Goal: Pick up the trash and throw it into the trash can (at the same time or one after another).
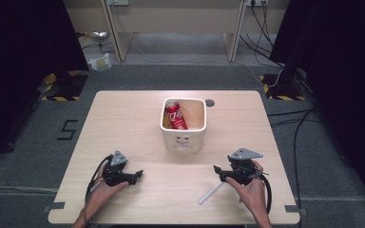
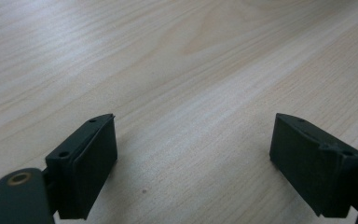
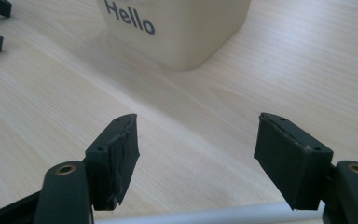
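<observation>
Hovering wide open over a white stick [image 1: 211,193] lying on the desk [image 1: 138,118], the right hand-held gripper [image 1: 217,171] is seemingly preparing a pickup; next it needs lowering astride it. The left hand-held gripper [image 1: 138,175] is resting wide open, empty, near the white bin [image 1: 183,140].

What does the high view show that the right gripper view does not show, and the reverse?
The high view alone shows the red can standing inside the white bin, and the left gripper and right gripper, both open. The right gripper view alone shows the word Hello on the bin wall. Both show the wooden table and the white stick by the right gripper.
</observation>
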### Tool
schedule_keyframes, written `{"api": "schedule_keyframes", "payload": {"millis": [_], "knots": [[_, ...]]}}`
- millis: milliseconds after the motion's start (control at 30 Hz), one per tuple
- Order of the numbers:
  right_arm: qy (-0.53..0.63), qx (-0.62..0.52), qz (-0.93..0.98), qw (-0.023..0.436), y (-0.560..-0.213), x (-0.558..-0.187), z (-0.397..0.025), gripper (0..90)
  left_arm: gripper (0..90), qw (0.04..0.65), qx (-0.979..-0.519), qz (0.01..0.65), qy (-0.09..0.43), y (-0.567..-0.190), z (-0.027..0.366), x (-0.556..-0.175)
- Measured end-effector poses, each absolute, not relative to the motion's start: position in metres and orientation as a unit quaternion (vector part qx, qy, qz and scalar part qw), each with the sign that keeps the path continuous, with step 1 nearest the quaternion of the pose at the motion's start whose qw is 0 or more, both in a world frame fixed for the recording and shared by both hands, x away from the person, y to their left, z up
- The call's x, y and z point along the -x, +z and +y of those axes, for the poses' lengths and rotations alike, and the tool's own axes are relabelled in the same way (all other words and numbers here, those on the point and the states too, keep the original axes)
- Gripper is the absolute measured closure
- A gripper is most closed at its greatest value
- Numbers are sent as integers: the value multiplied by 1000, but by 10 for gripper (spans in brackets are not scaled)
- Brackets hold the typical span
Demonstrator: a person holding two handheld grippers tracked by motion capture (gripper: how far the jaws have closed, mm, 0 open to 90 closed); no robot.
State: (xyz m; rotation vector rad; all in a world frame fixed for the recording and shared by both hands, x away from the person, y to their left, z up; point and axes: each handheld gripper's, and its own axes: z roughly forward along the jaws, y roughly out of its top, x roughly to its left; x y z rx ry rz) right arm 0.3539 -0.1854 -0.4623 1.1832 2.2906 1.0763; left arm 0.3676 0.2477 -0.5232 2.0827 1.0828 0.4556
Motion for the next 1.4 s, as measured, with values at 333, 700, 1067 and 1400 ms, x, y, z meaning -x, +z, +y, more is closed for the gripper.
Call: {"api": "schedule_keyframes", "payload": {"millis": [333,700,1067,1400], "knots": [[359,-453,799,166,-483,-352,-190,299,140,367,-810,421,177,-523,248,-368],[341,-475,794,167,-499,-348,-191,295,140,366,-810,421,177,-523,248,-368],[329,-472,796,185,-500,-347,-188,295,140,366,-810,421,177,-523,248,-368],[307,-490,793,191,-508,-344,-198,285,140,366,-810,421,177,-523,248,-368]]}}
